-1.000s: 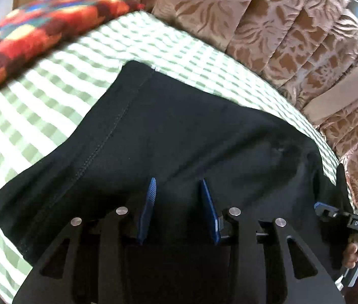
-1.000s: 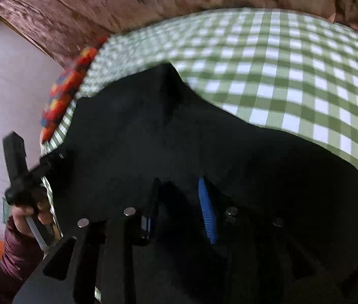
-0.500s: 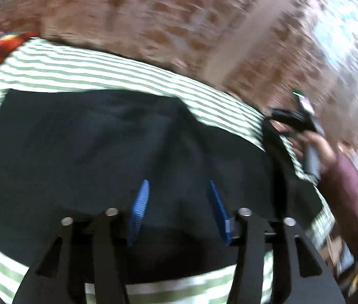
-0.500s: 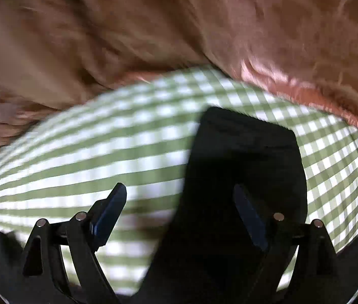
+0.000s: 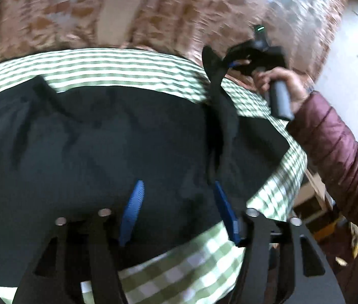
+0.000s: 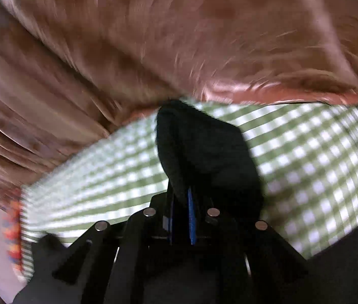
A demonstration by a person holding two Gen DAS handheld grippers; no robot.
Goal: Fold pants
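1. Under the left tongs [image 5: 179,210] lie the black pants [image 5: 103,152], spread flat on a green checked cloth [image 5: 191,266].
2. The left tongs are apart and opening wider. Their blue pads [image 5: 133,210] hang over the pants with nothing pinched between them.
3. The right tongs [image 6: 181,217] are pressed together on a bit of the black pants [image 6: 204,157]. The cloth bunches up past their tips.
4. From the left camera, the right tongs [image 5: 237,64] sit far ahead and to the right. A strip of pants rises up to them from the flat part. A hand [image 5: 280,86] in a dark red puffy sleeve [image 5: 330,152] holds them.
5. Behind it all hangs a brown flowery curtain [image 5: 153,12].
6. My guess: one edge is being lifted to fold it over the rest.
7. To do it well, the right tongs should hold tight and carry the edge across slowly, so it does not slip out.
8. The left tongs could grab the near edge, so both corners move together.
9. Lay the lifted part down flat, edge on edge, then let go.
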